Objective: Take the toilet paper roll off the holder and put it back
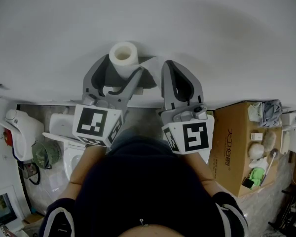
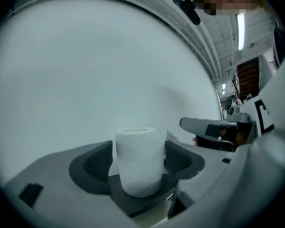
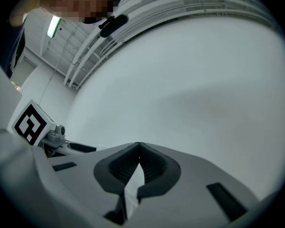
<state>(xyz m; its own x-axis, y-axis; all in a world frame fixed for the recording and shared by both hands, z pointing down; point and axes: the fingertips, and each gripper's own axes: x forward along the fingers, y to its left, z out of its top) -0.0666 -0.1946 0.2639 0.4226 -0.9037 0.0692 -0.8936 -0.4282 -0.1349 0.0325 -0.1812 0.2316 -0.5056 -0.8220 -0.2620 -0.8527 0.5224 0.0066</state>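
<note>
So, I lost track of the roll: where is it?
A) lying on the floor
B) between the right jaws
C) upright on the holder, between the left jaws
C: the roll stands upright on the holder, between the left gripper's open jaws; the right gripper's jaws are together and empty.

The roll [image 1: 123, 57] stands upright on the holder [image 2: 138, 203], against the wall [image 1: 197, 23]. The left gripper [image 1: 119, 69] points at the wall, with one jaw on each side of the roll. The right gripper [image 1: 168, 65] lies just right of the roll, apart from it, jaws together. Lower down, a fan [image 1: 45, 154] lies at the left and a box [image 1: 232, 147] at the right.
</note>
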